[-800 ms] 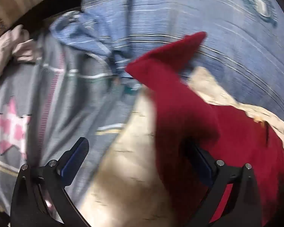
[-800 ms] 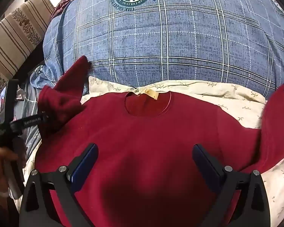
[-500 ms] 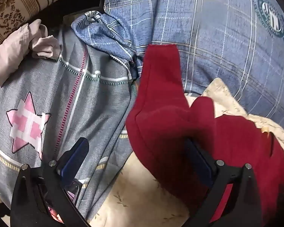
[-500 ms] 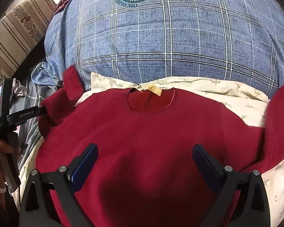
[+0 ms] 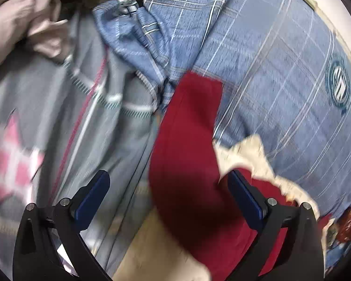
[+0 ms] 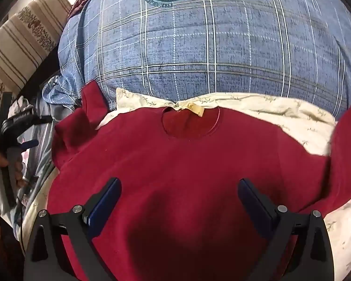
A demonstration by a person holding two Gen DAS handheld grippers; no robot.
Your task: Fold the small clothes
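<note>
Right wrist view: your red sweater [image 6: 175, 164] lies face up and spread flat on a cream floral cloth [image 6: 280, 114], collar and neck label [image 6: 195, 109] pointing away from you toward a big blue plaid quilt [image 6: 210, 46]. Its body shows no fold yet. One sleeve [image 6: 346, 154] bends upward at the right edge of this view; the other sleeve [image 5: 189, 140] runs up at the left, its cuff resting against the quilt.

Your right hand-held gripper [image 6: 177, 201] hovers over the sweater's lower chest with its jaws wide apart and nothing between them. Your left hand-held gripper [image 5: 168, 196], seen in the left wrist view, also stands apart: the left sleeve passes across the gap between its fingers, but neither pad presses on the cloth. That view is motion-blurred, so whether the fabric touches the right-hand pad cannot be told.

Beyond the sweater, to your left, a grey sheet with a pink star [image 5: 9, 164] covers the bed, with a crumpled pale pink garment [image 5: 28, 23] at its far edge. A striped cushion [image 6: 18, 46] sits behind the quilt's left corner.

Progress, as a judgement: laying out appears done, and folding has barely started. Both sleeves have yet to be brought across the chest, and the body has yet to be folded up.
</note>
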